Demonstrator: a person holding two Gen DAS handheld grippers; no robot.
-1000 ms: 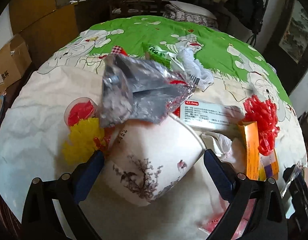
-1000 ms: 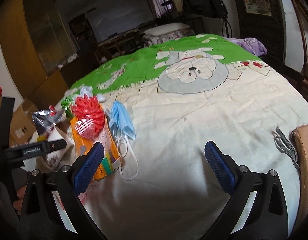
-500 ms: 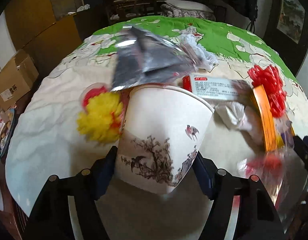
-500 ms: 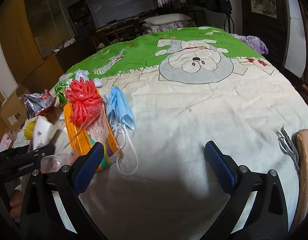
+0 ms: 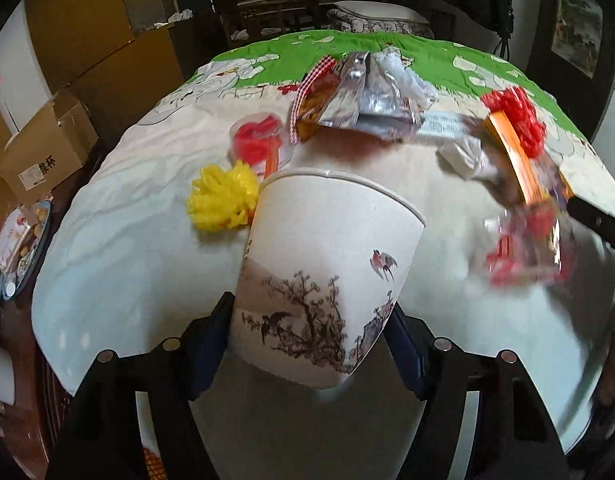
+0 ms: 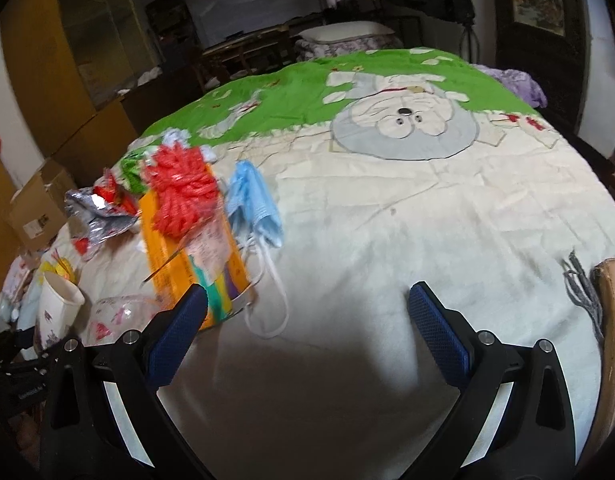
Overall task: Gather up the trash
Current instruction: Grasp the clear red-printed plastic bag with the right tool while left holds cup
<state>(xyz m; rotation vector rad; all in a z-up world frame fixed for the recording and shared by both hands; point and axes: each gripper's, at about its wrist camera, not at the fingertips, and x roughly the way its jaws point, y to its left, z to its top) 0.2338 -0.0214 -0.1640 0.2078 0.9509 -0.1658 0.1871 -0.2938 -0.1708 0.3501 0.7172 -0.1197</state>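
A white paper cup (image 5: 327, 272) printed with ink trees and birds stands upright between the blue pads of my left gripper (image 5: 311, 332), which is shut on its lower part. The same cup (image 6: 57, 304) shows at the far left of the right wrist view. Behind it on the cloth lie a yellow pompom (image 5: 221, 196), a clear tub of red bits (image 5: 259, 142), a silver foil wrapper (image 5: 367, 100), a pill box (image 5: 447, 124), an orange box (image 5: 519, 160) and a red pompom (image 5: 515, 116). My right gripper (image 6: 305, 320) hangs open over bare cloth near a blue face mask (image 6: 253, 204).
The table carries a cream and green cartoon cloth (image 6: 407, 208). Cardboard boxes (image 5: 39, 152) stand on the floor to the left. A plate with food (image 5: 23, 248) sits at the left table edge. A tan cushion edge (image 6: 611, 320) lies at the right.
My left gripper closed on the cup, stood it upright from lying on its side, and drew it back from the trash pile. The right gripper stayed roughly in place.
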